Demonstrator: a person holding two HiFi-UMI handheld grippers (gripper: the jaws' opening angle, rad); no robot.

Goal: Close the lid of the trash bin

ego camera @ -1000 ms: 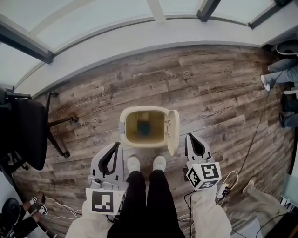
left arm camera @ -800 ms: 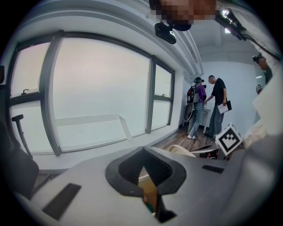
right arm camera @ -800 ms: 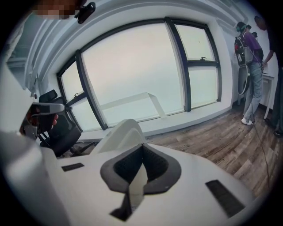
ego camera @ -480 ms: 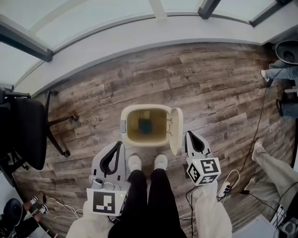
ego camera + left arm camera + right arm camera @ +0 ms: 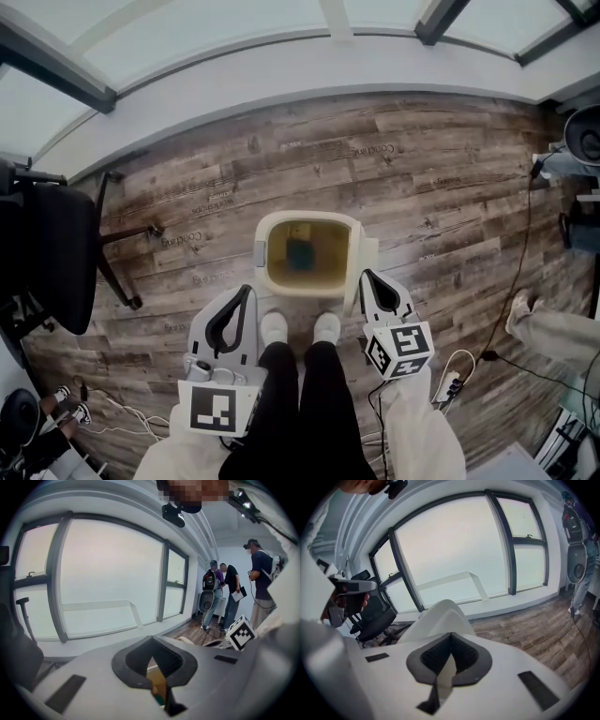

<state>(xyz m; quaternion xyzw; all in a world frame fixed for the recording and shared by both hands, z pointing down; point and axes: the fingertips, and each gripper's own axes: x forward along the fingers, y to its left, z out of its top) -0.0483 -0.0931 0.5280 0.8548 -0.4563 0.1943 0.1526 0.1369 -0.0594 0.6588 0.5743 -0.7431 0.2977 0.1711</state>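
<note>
Hovering at the near left corner of the trash bin (image 5: 300,293), the left gripper (image 5: 247,290) hangs idle while the right gripper (image 5: 363,274) sits just beside the upright lid (image 5: 440,615) on the bin's right side, both with jaws pressed together and empty, the right apparently placed to nudge that lid down.

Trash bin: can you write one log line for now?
trash bin: open | lid: raised, right side | right gripper: shut, beside lid | left gripper: shut, empty
</note>
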